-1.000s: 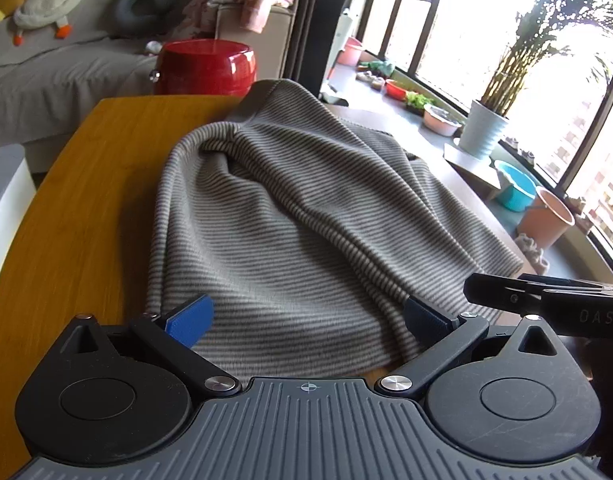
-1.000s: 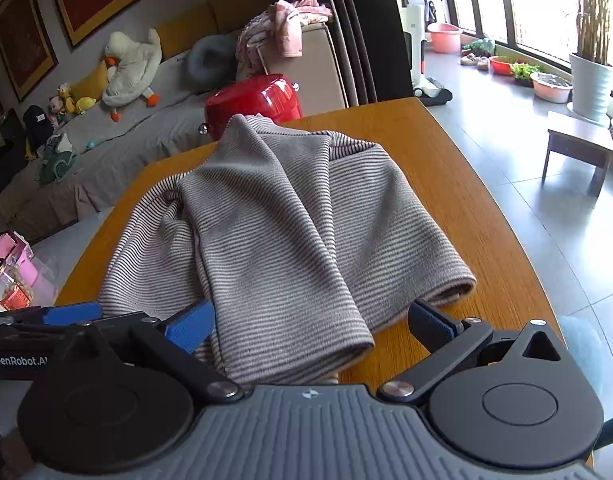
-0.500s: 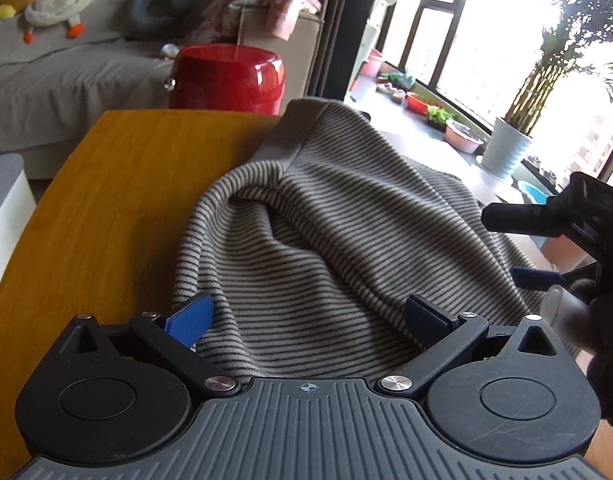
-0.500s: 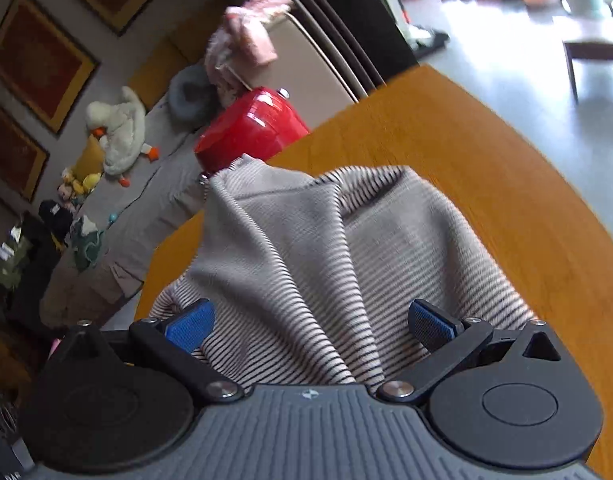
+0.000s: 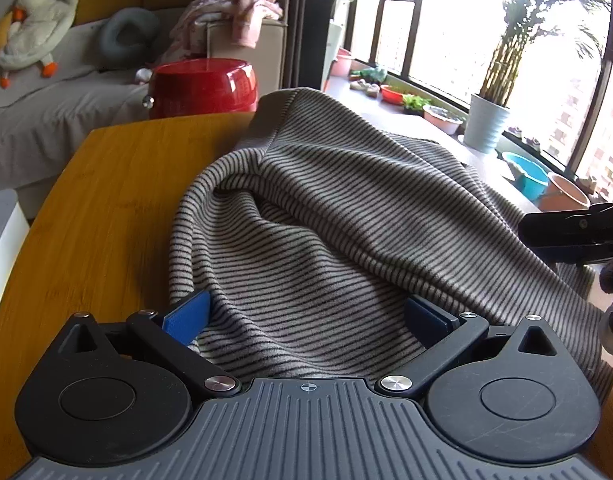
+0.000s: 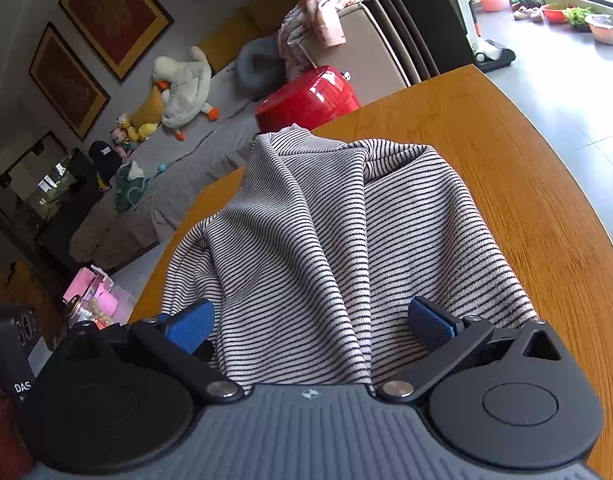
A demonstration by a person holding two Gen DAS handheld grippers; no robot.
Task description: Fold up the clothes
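A grey striped garment [image 5: 326,216] lies bunched on the round wooden table [image 5: 106,184]. In the left wrist view its near hem lies between the wide-apart blue pads of my left gripper [image 5: 306,316]. In the right wrist view the garment [image 6: 326,240] likewise fills the gap of my right gripper [image 6: 310,320], whose jaws stand wide open around the cloth. The right gripper also shows in the left wrist view [image 5: 574,232] at the right edge, beside the garment.
A red stool [image 5: 202,88] stands just beyond the table's far edge. A sofa [image 5: 46,96] with a plush duck lies behind it. Potted plant [image 5: 486,124] and basins stand by the window at right. The table edge [image 6: 578,200] curves at right.
Both grippers have moved forward onto the garment's near hem, so the cloth now lies deep between their open jaws. The right gripper has tilted.
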